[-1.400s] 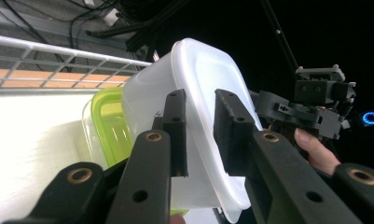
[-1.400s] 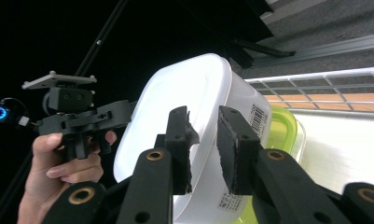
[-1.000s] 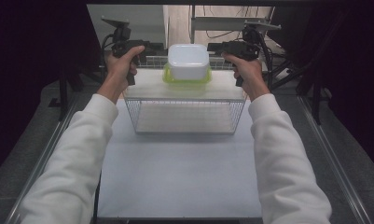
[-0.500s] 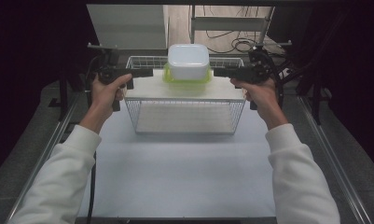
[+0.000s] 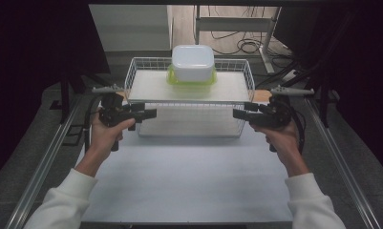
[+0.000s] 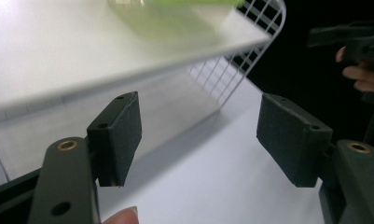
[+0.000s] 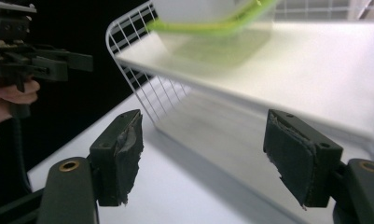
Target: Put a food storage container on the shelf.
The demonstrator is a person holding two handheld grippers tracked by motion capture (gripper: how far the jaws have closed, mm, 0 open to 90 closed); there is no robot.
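A white wire basket (image 5: 189, 125) stands on the white table with a white board (image 5: 151, 87) laid across its top. A white tub with a lime-green lid (image 5: 193, 66) sits on the far middle of that board. My left gripper (image 5: 148, 113) is at the basket's near left corner and points inward, jaws apart. My right gripper (image 5: 238, 113) mirrors it at the near right corner, also open. In the left gripper view the open gripper (image 6: 201, 128) faces the board's underside (image 6: 82, 51). In the right gripper view the open gripper (image 7: 208, 149) faces the basket (image 7: 138, 60) and the tub (image 7: 212, 21). Neither holds anything.
The white table top (image 5: 189, 176) stretches from the basket to the near edge. Metal rails (image 5: 46, 162) run along both sides. Dark equipment and cables (image 5: 246, 45) lie on the floor beyond the table.
Both hands have pulled back toward the near side and lowered, from beside the tub at the basket's far end to its near corners. The jaws now point inward at each other.
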